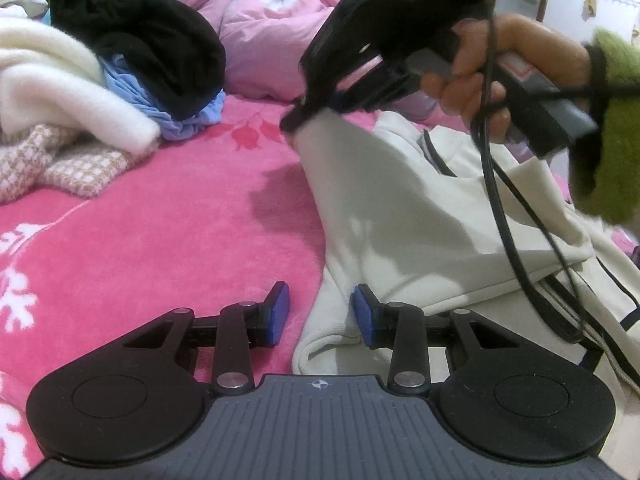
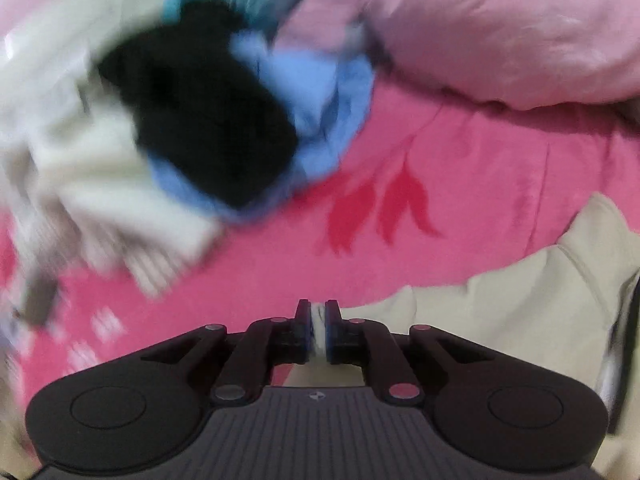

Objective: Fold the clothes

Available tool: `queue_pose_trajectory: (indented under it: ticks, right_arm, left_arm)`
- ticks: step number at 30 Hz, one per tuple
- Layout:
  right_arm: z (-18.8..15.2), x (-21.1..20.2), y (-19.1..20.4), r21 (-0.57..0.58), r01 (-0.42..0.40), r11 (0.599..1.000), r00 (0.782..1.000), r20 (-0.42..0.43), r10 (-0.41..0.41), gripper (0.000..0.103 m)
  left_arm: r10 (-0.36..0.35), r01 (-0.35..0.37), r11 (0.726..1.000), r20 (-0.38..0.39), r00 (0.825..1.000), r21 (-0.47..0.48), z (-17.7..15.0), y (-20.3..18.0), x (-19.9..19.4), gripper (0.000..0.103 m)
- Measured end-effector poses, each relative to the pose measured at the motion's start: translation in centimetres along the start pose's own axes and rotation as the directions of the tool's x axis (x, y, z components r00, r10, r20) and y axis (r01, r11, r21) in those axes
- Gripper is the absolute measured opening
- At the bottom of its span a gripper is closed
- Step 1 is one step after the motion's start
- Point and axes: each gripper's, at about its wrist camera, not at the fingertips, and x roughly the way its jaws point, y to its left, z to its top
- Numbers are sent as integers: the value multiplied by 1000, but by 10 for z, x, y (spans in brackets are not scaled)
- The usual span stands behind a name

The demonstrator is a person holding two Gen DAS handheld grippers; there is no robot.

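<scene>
right gripper (image 2: 318, 330) clamped on cream garment (image 1: 384, 208), lifting its edge | left gripper (image 1: 320, 314) part-open, holds nothing | clothes pile (image 1: 120, 80) probably near pink bed's (image 1: 180, 220) far edge

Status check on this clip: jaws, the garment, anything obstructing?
Right gripper shut on cream garment, lifting a corner. Left gripper open, empty, by the cuff. Clothes pile off to the side, clear of the fold.

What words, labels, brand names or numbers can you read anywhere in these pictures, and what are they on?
No readable words or numbers in either view.
Left gripper: only a small round cross mark on its grey body, no letters.
Right gripper: the same mark, blurred.
Pink blanket: flower and leaf patterns only, no text.
</scene>
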Motion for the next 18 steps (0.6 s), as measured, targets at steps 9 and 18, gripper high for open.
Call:
queue_pose_trajectory:
  ticks: [9,18]
  right_arm:
    - [-22,32,-38,176,-137,975,986,122,117,4]
    - [-14,-98,-83,296,-261,919,885,454,104,4]
  left_arm:
    - [-25,25,999,-1,1000,-44,1,8,1,36]
    - [-68,68,992,0,998,-108,2,19,0,37]
